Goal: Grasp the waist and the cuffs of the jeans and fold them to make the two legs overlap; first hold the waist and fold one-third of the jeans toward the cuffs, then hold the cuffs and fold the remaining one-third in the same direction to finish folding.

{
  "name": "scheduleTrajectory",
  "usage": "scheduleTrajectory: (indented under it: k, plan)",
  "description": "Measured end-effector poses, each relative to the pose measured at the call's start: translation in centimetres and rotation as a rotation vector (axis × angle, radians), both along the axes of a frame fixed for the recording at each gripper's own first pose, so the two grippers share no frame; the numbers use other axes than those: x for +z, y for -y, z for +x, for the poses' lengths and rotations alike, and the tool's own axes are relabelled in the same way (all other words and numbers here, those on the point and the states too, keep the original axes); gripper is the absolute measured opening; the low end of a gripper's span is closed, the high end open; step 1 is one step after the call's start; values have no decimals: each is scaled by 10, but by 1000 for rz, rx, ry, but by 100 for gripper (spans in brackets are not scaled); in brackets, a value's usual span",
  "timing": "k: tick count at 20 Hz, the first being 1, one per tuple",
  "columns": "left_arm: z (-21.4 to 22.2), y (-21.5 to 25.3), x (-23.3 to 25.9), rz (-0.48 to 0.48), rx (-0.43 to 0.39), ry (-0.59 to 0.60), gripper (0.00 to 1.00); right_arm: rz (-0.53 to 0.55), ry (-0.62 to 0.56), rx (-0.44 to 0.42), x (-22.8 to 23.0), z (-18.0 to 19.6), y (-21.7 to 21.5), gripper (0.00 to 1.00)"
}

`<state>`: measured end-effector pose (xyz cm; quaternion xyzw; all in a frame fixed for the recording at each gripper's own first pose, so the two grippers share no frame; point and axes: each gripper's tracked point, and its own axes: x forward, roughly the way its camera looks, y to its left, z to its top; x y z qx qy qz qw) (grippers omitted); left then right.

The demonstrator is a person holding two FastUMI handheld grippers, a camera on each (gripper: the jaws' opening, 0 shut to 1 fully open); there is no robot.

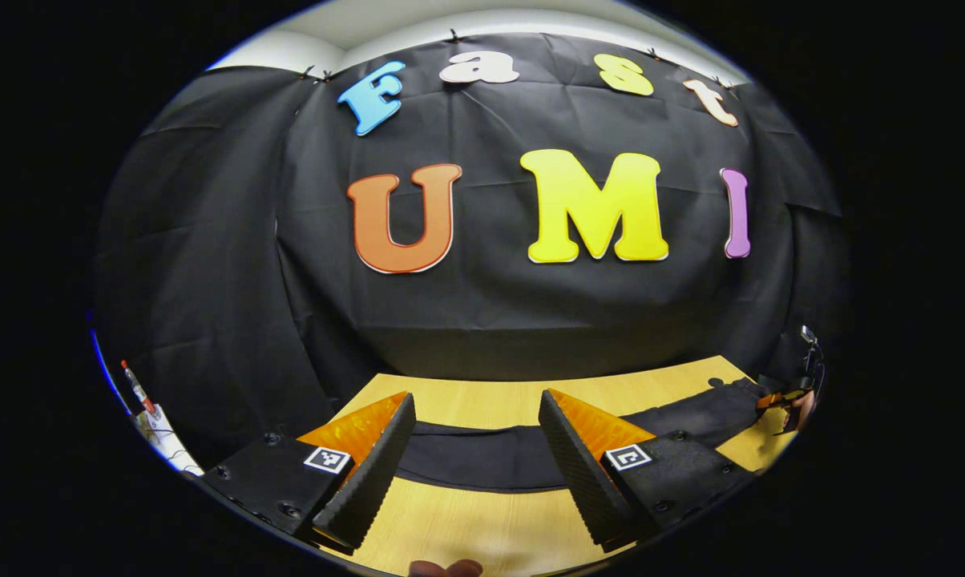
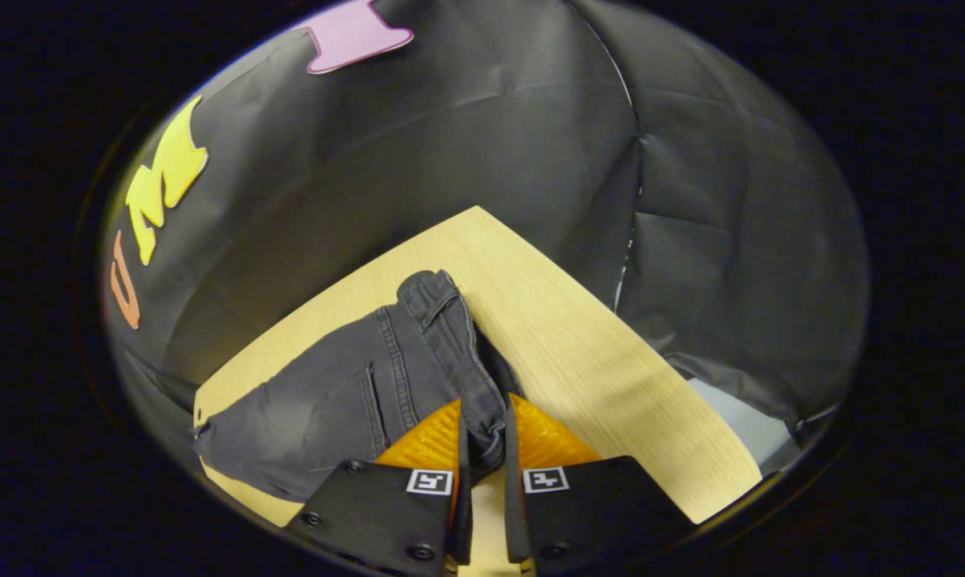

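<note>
Jeans (image 2: 354,385) lie flat on the wooden table (image 2: 579,353), long axis running from your right gripper (image 2: 482,449) away toward your left. Your right gripper has its fingers closed on the waistband edge, so that end is secured. Your left gripper (image 1: 474,457) hovers with fingers spread wide and nothing between them; the dark leg fabric (image 1: 490,457) stretches crosswise just beyond its tips. Farther on, bare tabletop offers folding room before the far table edge and the black cloth wall (image 1: 530,304).
</note>
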<state>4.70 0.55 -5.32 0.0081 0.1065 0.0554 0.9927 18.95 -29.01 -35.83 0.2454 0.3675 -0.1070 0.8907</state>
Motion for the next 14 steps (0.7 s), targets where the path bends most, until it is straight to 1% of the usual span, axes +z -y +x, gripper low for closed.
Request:
scheduleTrajectory:
  k: [1,2,3,4,6,9,10,11,12,13,14]
  plan:
    - [0,-8,-1,-5,7,5,99,-18,19,1,17,-2,-1,18]
    - [0,-17,-2,-13,15,12,99,-29,49,1,40,-4,-5,13]
    - [-1,-26,-1,-24,22,19,99,-36,83,3,67,-8,-10,17]
    - [1,-33,-1,-36,29,27,99,-45,114,10,93,-10,-21,17]
    - [1,-48,-5,-59,37,43,99,-102,183,44,144,-6,-55,17]
    - [1,-74,-7,-90,43,65,99,-181,268,125,206,10,-127,17]
    - [0,-84,-7,-93,47,74,99,-194,295,153,223,10,-152,12]
    - [-1,-92,-8,-92,51,84,99,-206,318,184,238,13,-181,17]
    - [-2,-101,-7,-89,48,88,100,-222,336,218,249,15,-211,17]
    - [-4,-110,-7,-91,54,94,100,-237,332,262,252,15,-242,21]
    - [-5,-119,-7,-99,59,101,99,-240,342,293,256,19,-273,12]
